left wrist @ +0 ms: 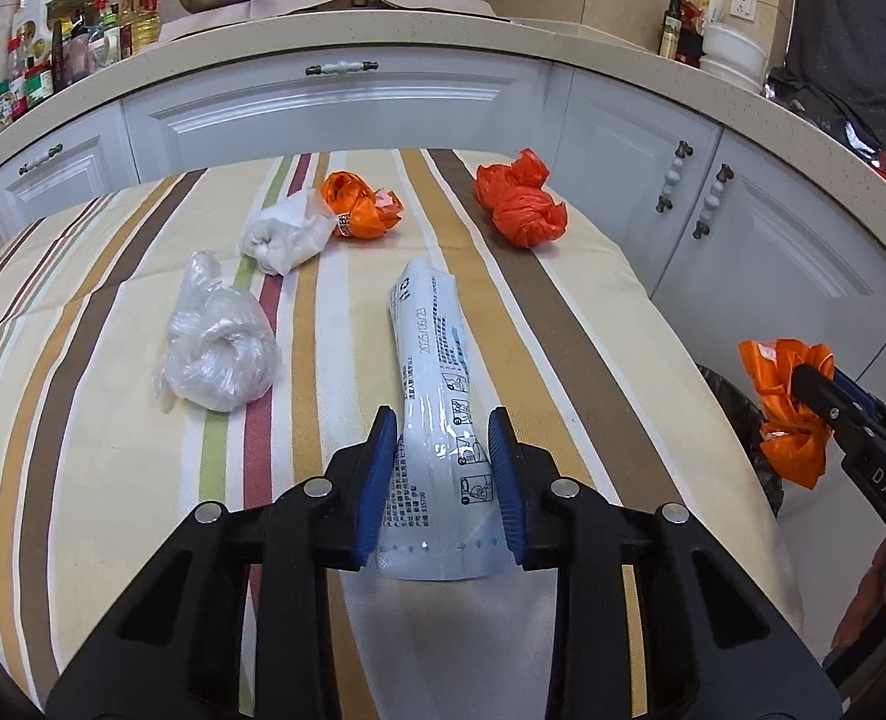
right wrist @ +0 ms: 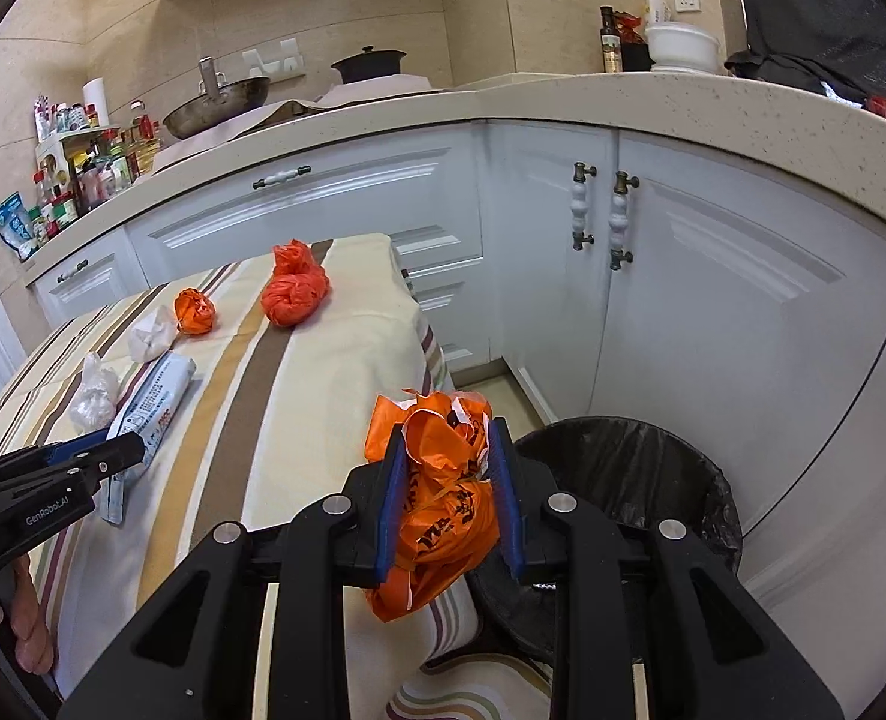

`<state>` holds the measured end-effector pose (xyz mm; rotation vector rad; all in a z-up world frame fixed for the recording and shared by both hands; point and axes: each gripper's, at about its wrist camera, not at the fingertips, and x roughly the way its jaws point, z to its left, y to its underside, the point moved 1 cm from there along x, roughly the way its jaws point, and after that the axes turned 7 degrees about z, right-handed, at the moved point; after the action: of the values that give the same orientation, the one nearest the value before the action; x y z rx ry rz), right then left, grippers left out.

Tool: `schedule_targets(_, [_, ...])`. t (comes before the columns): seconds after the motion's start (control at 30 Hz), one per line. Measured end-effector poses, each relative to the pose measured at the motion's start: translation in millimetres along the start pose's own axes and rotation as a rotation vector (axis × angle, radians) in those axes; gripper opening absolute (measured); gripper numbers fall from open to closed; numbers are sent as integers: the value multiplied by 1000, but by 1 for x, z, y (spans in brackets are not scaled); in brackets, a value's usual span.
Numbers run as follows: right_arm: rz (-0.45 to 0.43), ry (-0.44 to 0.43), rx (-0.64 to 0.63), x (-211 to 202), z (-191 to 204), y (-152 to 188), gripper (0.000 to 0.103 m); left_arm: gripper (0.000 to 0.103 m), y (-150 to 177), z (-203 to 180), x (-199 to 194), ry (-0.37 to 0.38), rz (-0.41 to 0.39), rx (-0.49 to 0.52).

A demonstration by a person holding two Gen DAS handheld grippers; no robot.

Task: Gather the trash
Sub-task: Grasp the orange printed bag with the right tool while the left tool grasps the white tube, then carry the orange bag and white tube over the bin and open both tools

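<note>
Striped tabletop (left wrist: 562, 312) under them, left fingers (left wrist: 383, 468) straddle the wrapper (left wrist: 434, 396) unclenched, while right fingers (right wrist: 393, 492) clench an orange bag (right wrist: 448, 498) that could miss the bin (right wrist: 670, 468).

The right gripper (right wrist: 447, 495) is closed on a crumpled orange bag (right wrist: 443, 498), which is pressed between the blue fingers (right wrist: 392, 507). The bag is held just beside the black-lined trash bin (right wrist: 652, 474), above the edge of the striped counter (right wrist: 323, 408). Farther from the bin, a red bag (right wrist: 294, 294), a small orange bag (right wrist: 194, 312) and a white printed packet (right wrist: 155, 402) are seen on the counter. The packet is met by the left gripper (right wrist: 120, 450); its grip cannot be determined.
</note>
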<state>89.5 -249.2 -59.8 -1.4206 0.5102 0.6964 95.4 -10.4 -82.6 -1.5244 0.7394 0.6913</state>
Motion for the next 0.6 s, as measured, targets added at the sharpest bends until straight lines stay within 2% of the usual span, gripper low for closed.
schedule_targets(0.33, [-20, 25, 13, -6, -15, 5, 27, 28, -1, -15, -20, 7, -65, 44])
schedule_targets(0.6, [-52, 100, 40, -22, -42, 5, 27, 28, -12, -60, -31, 80, -115, 128])
